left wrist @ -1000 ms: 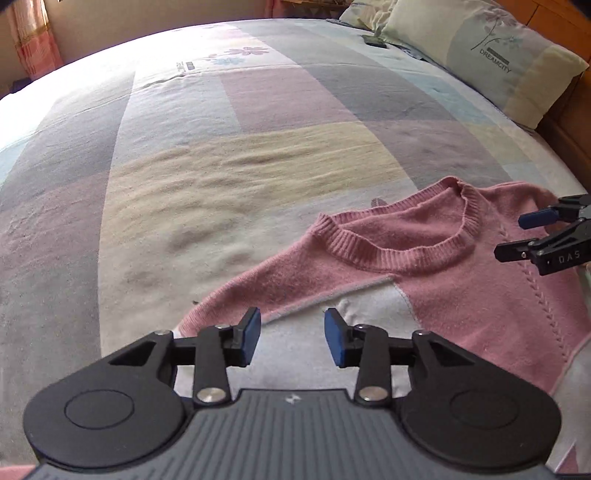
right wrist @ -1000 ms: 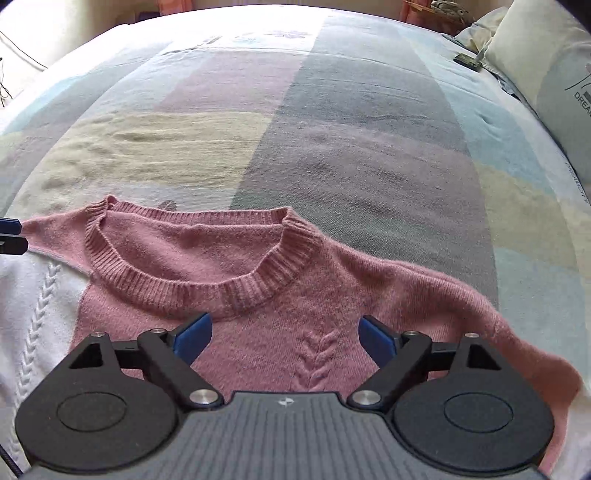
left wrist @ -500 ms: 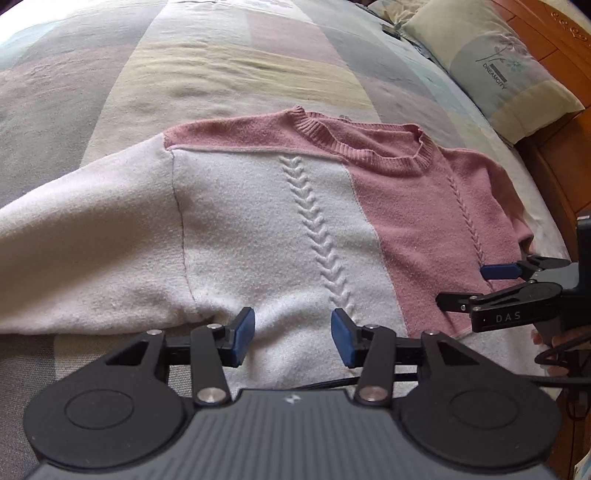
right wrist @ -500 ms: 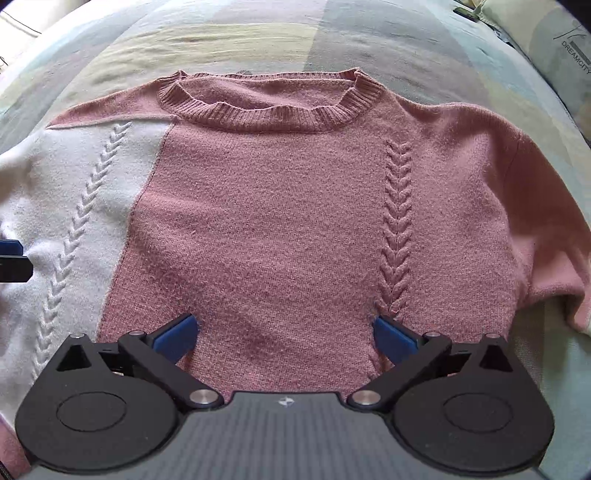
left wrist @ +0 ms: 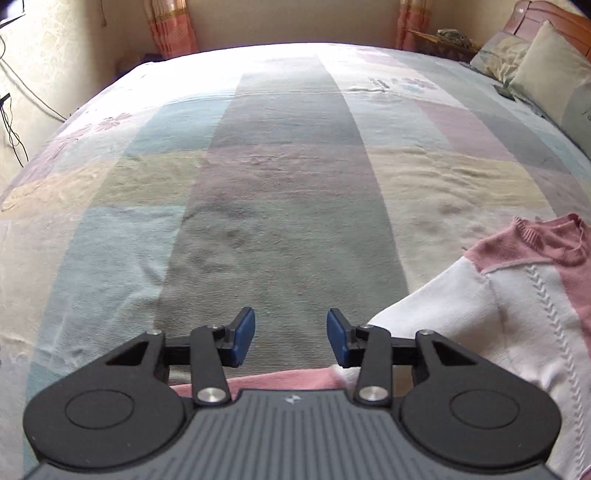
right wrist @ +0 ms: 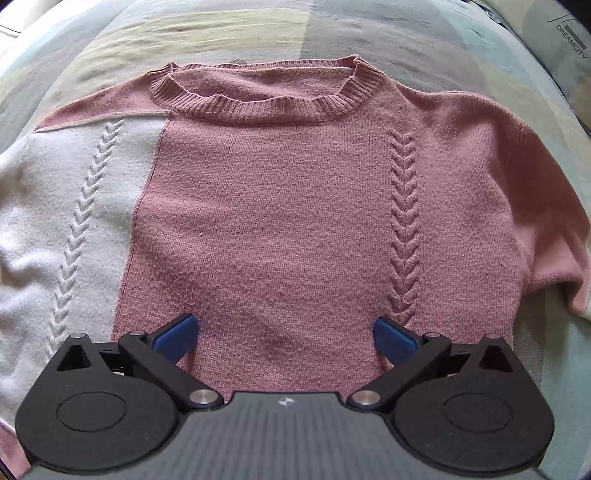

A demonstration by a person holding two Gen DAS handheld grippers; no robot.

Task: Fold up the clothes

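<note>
Lying flat, front side up, across the middle of the right wrist frame: a pink and white knit sweater (right wrist: pixel 280 206), ribbed collar (right wrist: pixel 266 99) toward the top, white panel with a raised braid at the left, pink sleeve bent at the right edge. Spread on a bedspread (right wrist: pixel 229 33) of pastel blocks. Printed pillow (right wrist: pixel 554 33) in the upper right corner.

Hovering at the bottom centre, over the lower pink part of the garment: right gripper (right wrist: pixel 286 334), jaws spread very wide after just opening further, blue pads (right wrist: pixel 175 332) well apart, nothing pinched between them, only knit fabric showing below.

Seen from the left wrist: left gripper (left wrist: pixel 291 338) at the bottom centre, jaws partly apart after just narrowing a little, nothing caught between the blue pads (left wrist: pixel 243 334), grey-green stripe of bedspread (left wrist: pixel 280 206) showing through the gap. Sweater (left wrist: pixel 517 302) at the lower right of that frame, white sleeve reaching down toward the right-hand finger, pink cuff end (left wrist: pixel 280 380) lying just under the fingers; touching or not, cannot tell. Pillows (left wrist: pixel 543 70) at the upper right, curtain (left wrist: pixel 170 29) at the top left.
</note>
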